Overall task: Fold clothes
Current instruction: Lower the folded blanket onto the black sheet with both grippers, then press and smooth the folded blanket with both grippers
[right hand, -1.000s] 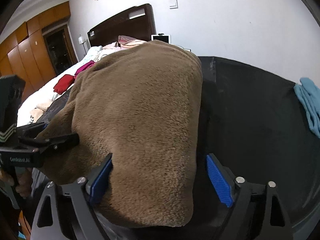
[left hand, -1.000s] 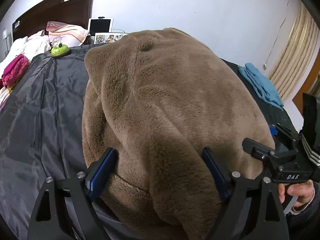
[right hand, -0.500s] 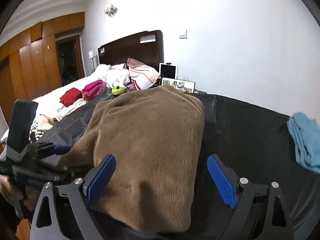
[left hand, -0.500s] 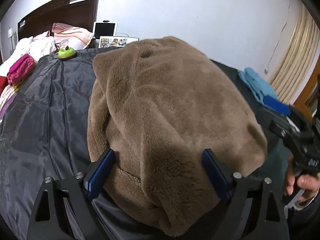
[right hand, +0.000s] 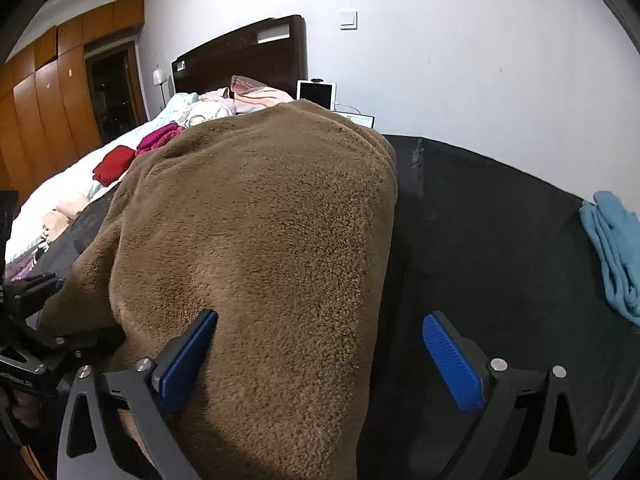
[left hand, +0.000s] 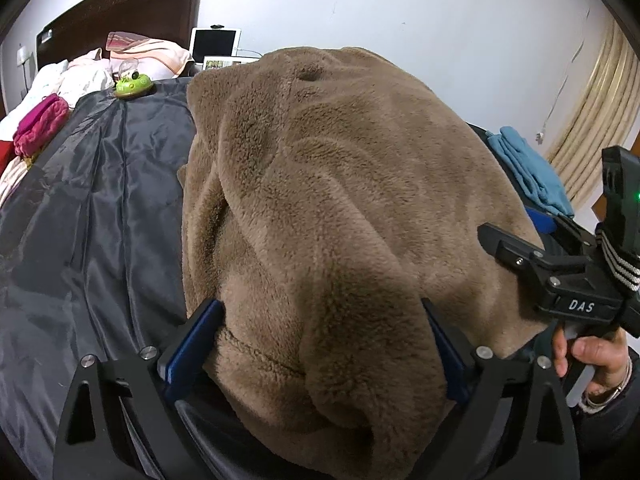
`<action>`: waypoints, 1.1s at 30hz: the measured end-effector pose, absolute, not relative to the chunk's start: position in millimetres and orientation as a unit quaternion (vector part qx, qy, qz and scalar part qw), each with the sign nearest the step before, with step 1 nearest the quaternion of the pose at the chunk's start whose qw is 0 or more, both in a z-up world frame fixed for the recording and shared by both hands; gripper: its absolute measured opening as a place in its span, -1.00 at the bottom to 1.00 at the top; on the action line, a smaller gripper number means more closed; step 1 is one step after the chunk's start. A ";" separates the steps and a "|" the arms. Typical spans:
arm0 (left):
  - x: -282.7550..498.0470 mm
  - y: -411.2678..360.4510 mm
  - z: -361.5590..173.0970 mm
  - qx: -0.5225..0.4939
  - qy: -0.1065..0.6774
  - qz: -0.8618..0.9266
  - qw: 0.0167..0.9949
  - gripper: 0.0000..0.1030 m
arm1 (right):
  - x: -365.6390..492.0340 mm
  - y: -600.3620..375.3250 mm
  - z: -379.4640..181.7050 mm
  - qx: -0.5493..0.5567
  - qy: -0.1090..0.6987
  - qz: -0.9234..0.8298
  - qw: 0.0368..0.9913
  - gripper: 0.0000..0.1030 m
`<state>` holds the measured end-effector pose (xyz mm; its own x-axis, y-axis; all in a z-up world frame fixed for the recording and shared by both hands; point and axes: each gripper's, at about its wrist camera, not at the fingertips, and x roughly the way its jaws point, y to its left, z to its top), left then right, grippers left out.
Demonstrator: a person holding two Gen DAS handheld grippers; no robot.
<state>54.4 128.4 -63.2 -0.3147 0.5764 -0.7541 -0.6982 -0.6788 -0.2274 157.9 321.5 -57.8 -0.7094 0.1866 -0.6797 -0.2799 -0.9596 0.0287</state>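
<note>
A thick brown fleece garment [left hand: 340, 200] lies folded on a dark sheet [left hand: 92, 208] over the bed. It also fills the right wrist view [right hand: 260, 240]. My left gripper [left hand: 316, 344] is open, its blue pads on either side of the garment's near left edge. My right gripper [right hand: 320, 348] is open, with the garment's near right corner between its jaws; its left pad [right hand: 188, 352] touches the fleece, its right pad [right hand: 452, 360] stands over bare sheet. The right gripper also shows at the right of the left wrist view [left hand: 560, 272].
A folded blue cloth [left hand: 528, 168] lies at the right edge of the sheet [right hand: 612, 252]. A green toy [left hand: 134, 84], pink and red clothes [left hand: 40, 124], pillows and a tablet [left hand: 214, 42] sit near the dark headboard [right hand: 248, 60]. Wooden wardrobes [right hand: 48, 100] stand at left.
Both grippers drew back and up half a second ago, then came down close over the garment's near edge again. The garment stays in place.
</note>
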 end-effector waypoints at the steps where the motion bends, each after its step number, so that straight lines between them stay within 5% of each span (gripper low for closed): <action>1: 54.8 128.5 -63.3 -0.432 0.071 0.808 0.395 0.87 | 157.1 323.5 -58.8 -0.360 0.070 0.922 0.125 0.96; 33: 43.7 135.6 -51.5 -0.439 0.052 0.807 0.391 0.92 | 157.6 331.4 -50.6 -0.343 0.070 0.923 0.158 0.96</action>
